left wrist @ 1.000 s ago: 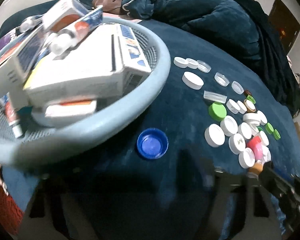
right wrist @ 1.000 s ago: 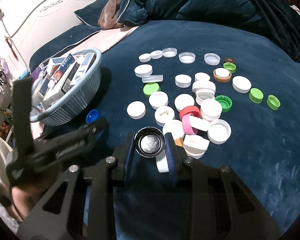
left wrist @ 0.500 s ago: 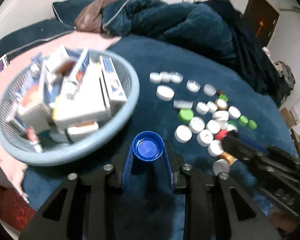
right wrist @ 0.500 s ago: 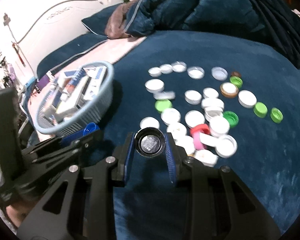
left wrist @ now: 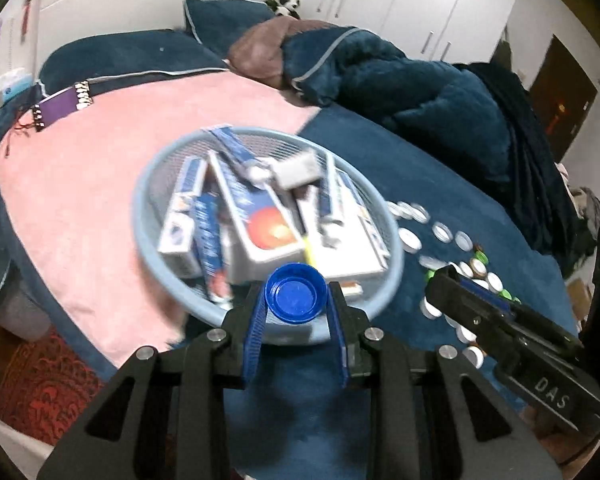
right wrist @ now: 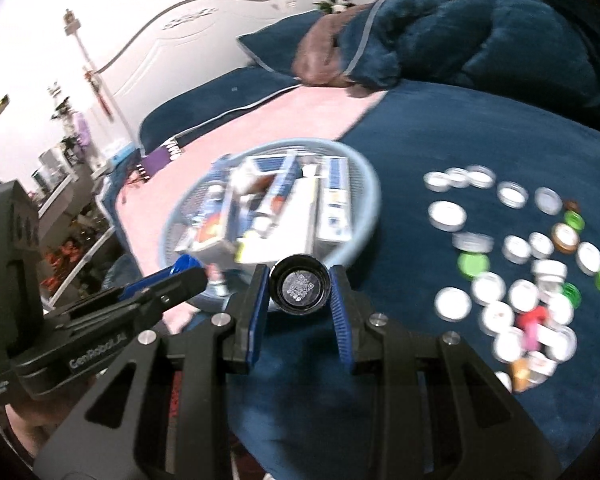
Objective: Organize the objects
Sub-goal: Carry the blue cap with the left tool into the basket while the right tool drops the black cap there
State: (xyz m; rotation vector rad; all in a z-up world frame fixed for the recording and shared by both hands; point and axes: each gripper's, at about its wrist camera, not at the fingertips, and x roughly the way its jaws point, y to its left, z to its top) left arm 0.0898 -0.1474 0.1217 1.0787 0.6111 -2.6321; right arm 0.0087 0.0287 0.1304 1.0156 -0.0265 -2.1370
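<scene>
Our left tool (left wrist: 296,306) is squeezed shut on a blue cap (left wrist: 296,298). Our right tool (right wrist: 300,298) is squeezed shut on a black cap (right wrist: 300,289). Both caps sit open side up between the blue pads, held off the bed (right wrist: 440,128).

Both tools hang just over the near rim of the basket (left wrist: 394,276). The basket is full of boxes (left wrist: 268,224) and tubes. Many other caps (right wrist: 512,276) lie in a bunch on the blue blanket, well to the right of the basket.

We think the step now is to drop these two caps in the basket. To do it well, we should move each tool a bit more over the middle, not just the rim. The boxes are piled high, so a cap could bounce or roll off. We should go low, find a flat spot or a gap, and open slowly. We should also keep the two tools apart so they do not bump.
</scene>
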